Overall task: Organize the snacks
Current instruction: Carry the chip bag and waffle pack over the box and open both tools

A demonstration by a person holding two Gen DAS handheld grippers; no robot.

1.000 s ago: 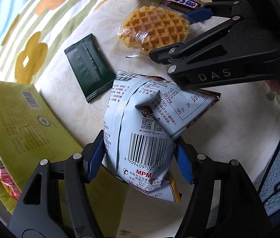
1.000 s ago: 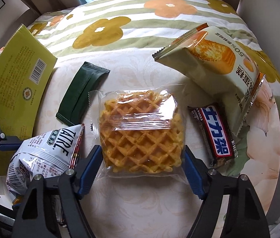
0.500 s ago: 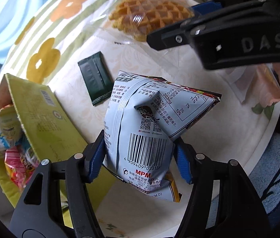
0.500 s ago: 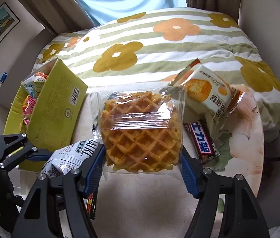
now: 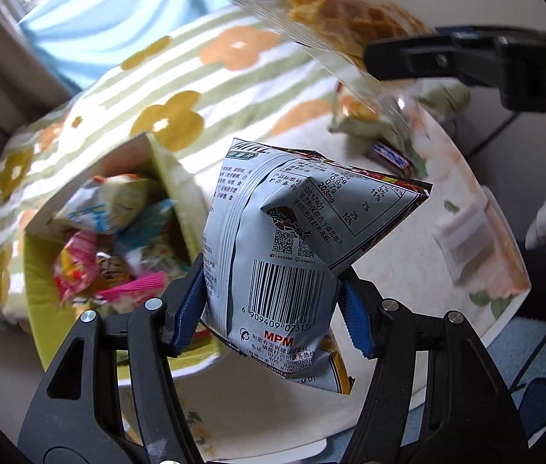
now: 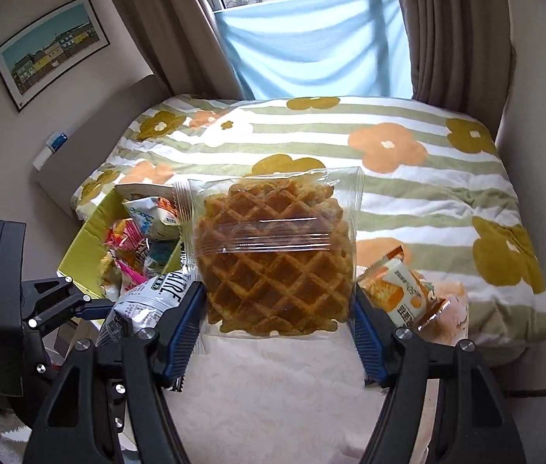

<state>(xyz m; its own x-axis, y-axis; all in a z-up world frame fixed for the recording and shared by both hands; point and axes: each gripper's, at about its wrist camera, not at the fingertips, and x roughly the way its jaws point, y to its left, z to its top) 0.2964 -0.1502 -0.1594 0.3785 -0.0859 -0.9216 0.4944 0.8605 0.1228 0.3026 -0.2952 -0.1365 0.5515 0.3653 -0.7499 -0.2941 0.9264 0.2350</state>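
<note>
My left gripper (image 5: pixel 273 309) is shut on a grey-white snack bag (image 5: pixel 284 255) with a barcode, held upright in the air above the round table (image 5: pixel 419 270). Just left of it, the yellow-green box (image 5: pixel 41 270) stands open with several colourful snack packs inside. My right gripper (image 6: pixel 278 317) is shut on a clear-wrapped waffle pack (image 6: pixel 276 255), lifted off the table (image 6: pixel 273 394). The waffle pack (image 5: pixel 342 15) also hangs at the top right of the left wrist view. In the right wrist view the left gripper (image 6: pixel 91 305) and its bag (image 6: pixel 145 301) sit at the lower left, beside the box (image 6: pixel 83 243).
A cake pack (image 6: pixel 400 294) and a chocolate bar (image 5: pixel 390 156) lie on the table's far side. A pale flat packet (image 5: pixel 466 239) lies near its right edge. Behind is a bed with a floral blanket (image 6: pixel 388 147), then curtains and a window.
Both grippers have risen off the table with their packs still held. The box's open top and the room beyond have come into view, and the left gripper has rolled.
</note>
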